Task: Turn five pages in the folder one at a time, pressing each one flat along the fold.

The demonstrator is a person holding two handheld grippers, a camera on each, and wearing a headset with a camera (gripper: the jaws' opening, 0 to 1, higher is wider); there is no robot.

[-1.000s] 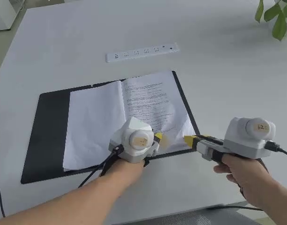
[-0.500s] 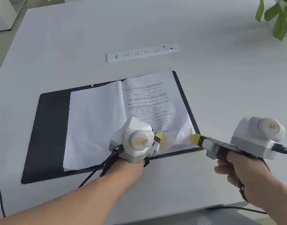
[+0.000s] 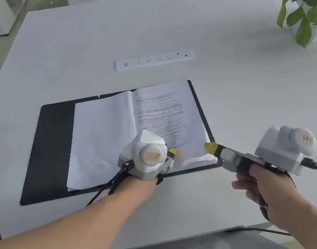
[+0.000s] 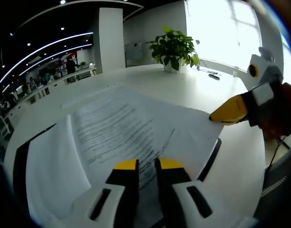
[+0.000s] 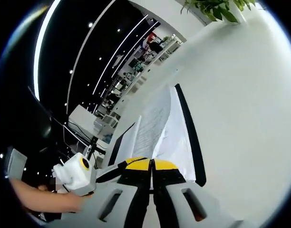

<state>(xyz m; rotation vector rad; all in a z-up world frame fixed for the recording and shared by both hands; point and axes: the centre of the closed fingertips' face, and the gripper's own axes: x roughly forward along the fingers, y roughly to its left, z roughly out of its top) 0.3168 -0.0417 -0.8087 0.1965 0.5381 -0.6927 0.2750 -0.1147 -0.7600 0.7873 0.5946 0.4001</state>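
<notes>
The black folder (image 3: 49,150) lies open on the white table, with a blank white page (image 3: 101,135) on its left and a printed page (image 3: 163,116) on its right. My left gripper (image 3: 172,152) rests on the lower part of the printed page (image 4: 117,123), near the fold, its yellow jaws shut side by side (image 4: 148,164). My right gripper (image 3: 210,149) comes in from the right, shut, its yellow tip at the printed page's lower right corner. That same tip (image 4: 228,111) touches the sheet's corner in the left gripper view. Whether paper sits between the right gripper (image 5: 150,164) jaws is unclear.
A white power strip (image 3: 153,59) lies beyond the folder. A potted plant (image 3: 298,18) stands at the far right corner. A black cable (image 3: 104,192) trails from the left gripper toward the table's front edge. Bare table surrounds the folder.
The right gripper drew back slightly to the right, then returned to the page's lower right corner. The left gripper has stayed on the page. The head camera shifted a little.
</notes>
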